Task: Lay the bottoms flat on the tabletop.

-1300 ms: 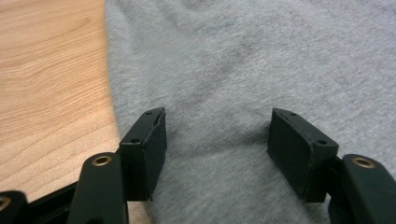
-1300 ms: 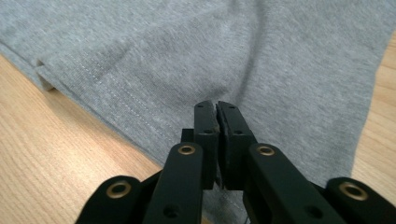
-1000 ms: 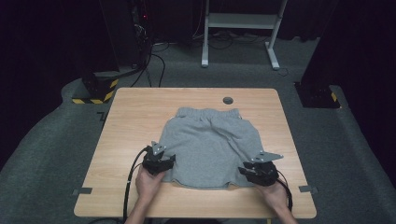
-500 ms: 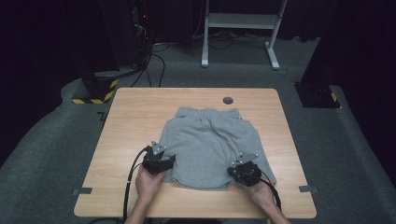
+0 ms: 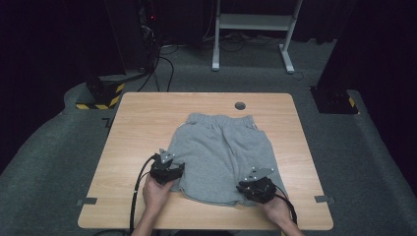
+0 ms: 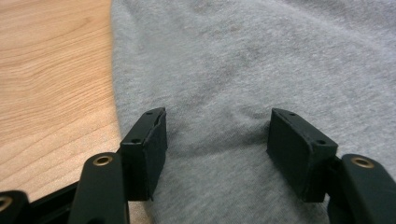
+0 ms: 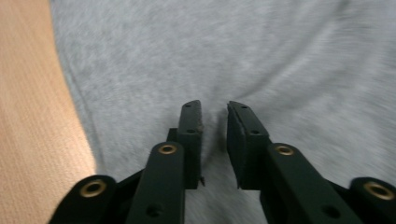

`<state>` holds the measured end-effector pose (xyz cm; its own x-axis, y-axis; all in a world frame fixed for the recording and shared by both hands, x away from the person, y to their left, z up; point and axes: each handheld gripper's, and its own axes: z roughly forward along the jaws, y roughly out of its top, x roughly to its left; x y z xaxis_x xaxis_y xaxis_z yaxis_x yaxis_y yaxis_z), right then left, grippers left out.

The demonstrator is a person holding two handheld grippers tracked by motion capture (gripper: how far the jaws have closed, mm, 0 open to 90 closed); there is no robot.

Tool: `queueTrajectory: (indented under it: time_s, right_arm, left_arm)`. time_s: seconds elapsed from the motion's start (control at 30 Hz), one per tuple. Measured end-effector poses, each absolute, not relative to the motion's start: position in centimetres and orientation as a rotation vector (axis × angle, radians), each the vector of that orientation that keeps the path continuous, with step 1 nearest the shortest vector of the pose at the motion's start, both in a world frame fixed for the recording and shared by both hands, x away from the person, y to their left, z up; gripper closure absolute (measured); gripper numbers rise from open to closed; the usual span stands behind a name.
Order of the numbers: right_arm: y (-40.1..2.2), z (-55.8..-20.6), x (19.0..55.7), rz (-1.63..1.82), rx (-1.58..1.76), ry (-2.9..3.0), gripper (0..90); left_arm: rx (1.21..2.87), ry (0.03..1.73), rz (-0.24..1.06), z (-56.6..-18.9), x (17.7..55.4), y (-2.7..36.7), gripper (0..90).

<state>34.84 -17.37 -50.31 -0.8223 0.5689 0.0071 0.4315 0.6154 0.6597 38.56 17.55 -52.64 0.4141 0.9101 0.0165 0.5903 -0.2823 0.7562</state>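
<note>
Left hand (image 5: 157, 192) enters from the near edge, forearm angled slightly inward, and bears the left gripper (image 5: 167, 169) at the near-left hem of the grey shorts (image 5: 221, 152). In the left gripper view its jaws stand spread wide, both pads down on the fabric (image 6: 233, 84), one just inside the cloth's edge beside bare wood; a low ridge of cloth lies between them, not pinched.

Right hand (image 5: 277, 209) comes in at the near right, wrist turned inward, bearing the right gripper (image 5: 256, 187) over the near-right hem. In the right gripper view its jaws stand close together with a narrow gap, having just been opening; a small fold of the grey fabric (image 7: 233, 60) rises into the gap, and whether the pads press on it cannot be told. That view is motion-blurred.

The shorts lie flat on the middle of the table, waistband at the far side and leg openings toward the person, slightly right of centre.

Surface: a light wooden table (image 5: 142, 123) with rounded corners and a round cable port (image 5: 240, 105) near the far edge, just beyond the waistband. Tape tabs (image 5: 86, 201) mark the near corners. A black cable (image 5: 136, 196) trails from the left gripper.

Room: grey carpet (image 5: 54, 162), dark surroundings, a white frame stand (image 5: 251, 22) at the far side, a yellow-and-black striped base (image 5: 98, 103) at far left, loose cables on the floor.
</note>
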Motion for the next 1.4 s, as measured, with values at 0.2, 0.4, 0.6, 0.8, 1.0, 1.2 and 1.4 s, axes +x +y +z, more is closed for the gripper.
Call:
queueTrajectory:
  time_s: [0.2,0.4,0.6,0.8,1.0,1.2,1.4]
  right_arm:
    - [-21.9,-48.8,35.8,0.997,1.052,2.404,70.0]
    - [-26.7,-49.4,38.5,0.885,1.338,2.234,66.5]
    - [-27.4,-50.5,40.3,0.831,1.421,2.206,64.7]
    - [-26.7,-50.7,41.5,0.802,1.383,2.265,82.9]
    - [-27.8,-49.7,41.7,0.755,1.357,2.219,87.3]
    - [-28.5,-50.0,42.2,0.724,1.400,2.198,86.2]
    - [-26.5,-49.5,41.2,0.856,1.329,2.207,75.8]
  left_arm:
    - [1.990,1.270,0.601,-52.6,38.6,17.5,37.9]
    - [1.989,1.270,0.602,-52.6,38.6,17.5,37.8]
    - [1.989,1.270,0.602,-52.6,38.6,17.5,37.9]
    - [1.989,1.270,0.602,-52.6,38.6,17.5,37.9]
    - [1.988,1.269,0.599,-52.6,38.5,17.5,38.2]
    - [1.987,1.268,0.597,-52.6,38.5,17.5,39.1]
    - [1.990,1.257,0.595,-52.6,38.5,17.5,40.9]
